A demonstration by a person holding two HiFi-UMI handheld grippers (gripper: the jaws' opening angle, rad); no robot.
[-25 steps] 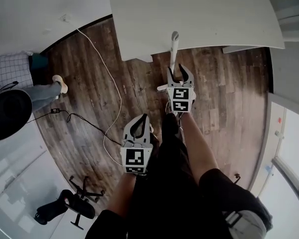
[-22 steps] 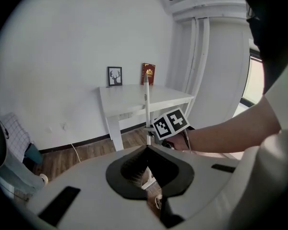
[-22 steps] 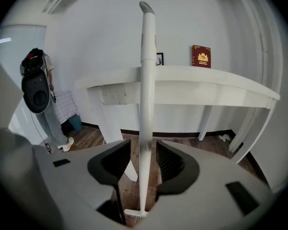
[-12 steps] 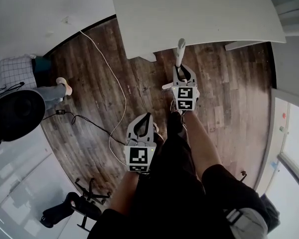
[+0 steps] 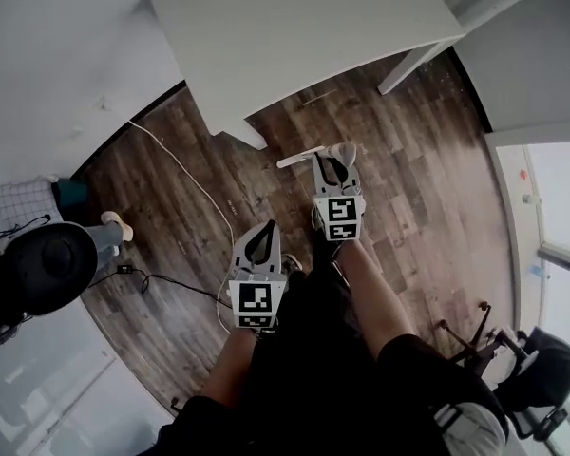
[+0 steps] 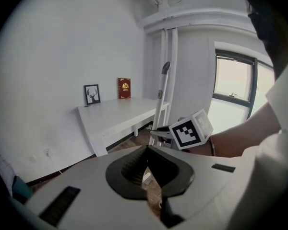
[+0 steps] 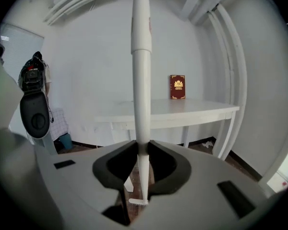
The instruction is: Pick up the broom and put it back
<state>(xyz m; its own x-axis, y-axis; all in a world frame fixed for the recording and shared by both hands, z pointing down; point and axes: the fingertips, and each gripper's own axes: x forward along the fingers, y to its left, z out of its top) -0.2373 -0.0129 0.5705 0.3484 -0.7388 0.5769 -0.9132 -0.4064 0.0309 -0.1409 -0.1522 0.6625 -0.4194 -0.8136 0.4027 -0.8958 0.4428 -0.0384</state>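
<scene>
The broom [image 7: 140, 56] stands upright, its white handle clamped between the pads of the right tool [image 7: 141, 150]. It is out over the wood floor [image 5: 427, 188], just in front of the white worktop [image 5: 294, 36]. So step 1, the pick-up, looks done. The broom's lower end hangs below the jaws, and whether it clears the floor I cannot tell. The left tool [image 6: 146, 148] is closed on nothing, held nearer the body. Step 2 remains, by my read: carry the broom to its place and let go. No view shows where that place is.
</scene>
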